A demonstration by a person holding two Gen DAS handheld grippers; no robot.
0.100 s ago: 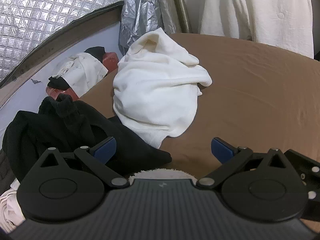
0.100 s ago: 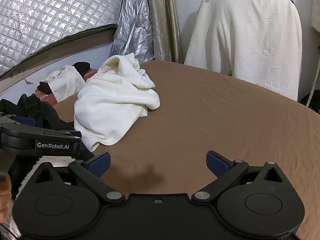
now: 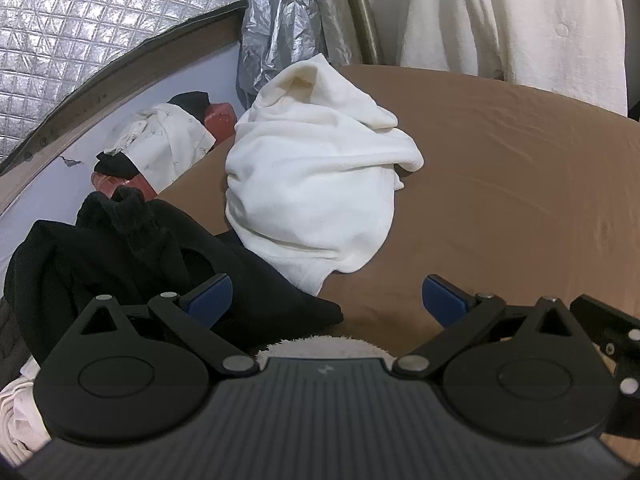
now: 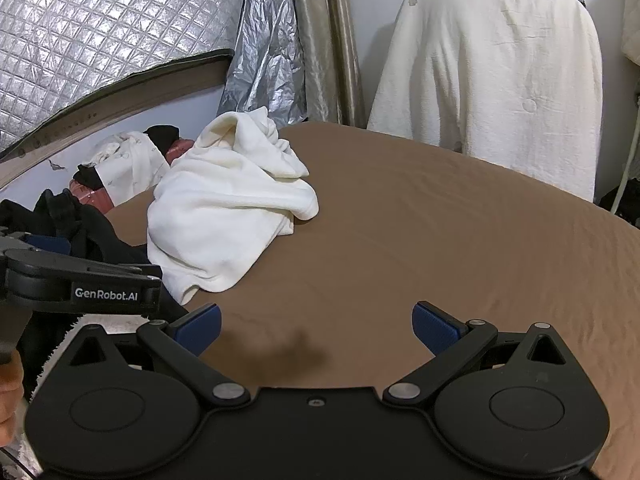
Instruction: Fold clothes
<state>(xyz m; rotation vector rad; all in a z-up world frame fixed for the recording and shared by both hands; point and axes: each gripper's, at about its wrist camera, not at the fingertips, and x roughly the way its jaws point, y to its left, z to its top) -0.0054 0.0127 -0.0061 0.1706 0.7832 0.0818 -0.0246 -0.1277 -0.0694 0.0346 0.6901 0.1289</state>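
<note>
Left gripper (image 3: 327,295) fully spread, nothing between the pads – sits low centre of its frame, angled down over the near edge of the black garment (image 3: 132,252), whose tip lies just under the left blue pad. Right gripper (image 4: 316,325) likewise wide open and empty, low centre in its view, hovering over bare brown bed sheet (image 4: 440,248); its shadow falls on the sheet just ahead, so it looks close to the surface. Reads as a pre-grasp stance: both open because no piece is picked yet. Clothes are bunched at the left side of both frames – black garment lower left, white garment (image 4: 228,208) crumpled in a heap at centre-left, touching or overlapping the black one's edge. The sheet's right half is bare, probably kept free as folding space. A fuzzy white towel-like edge (image 3: 320,348) shows right below the left gripper body. Upper left: quilted silver foil (image 4: 100,24); upper right: a cream cloth draped (image 4: 500,72) over something upright, not part of the pile.
</note>
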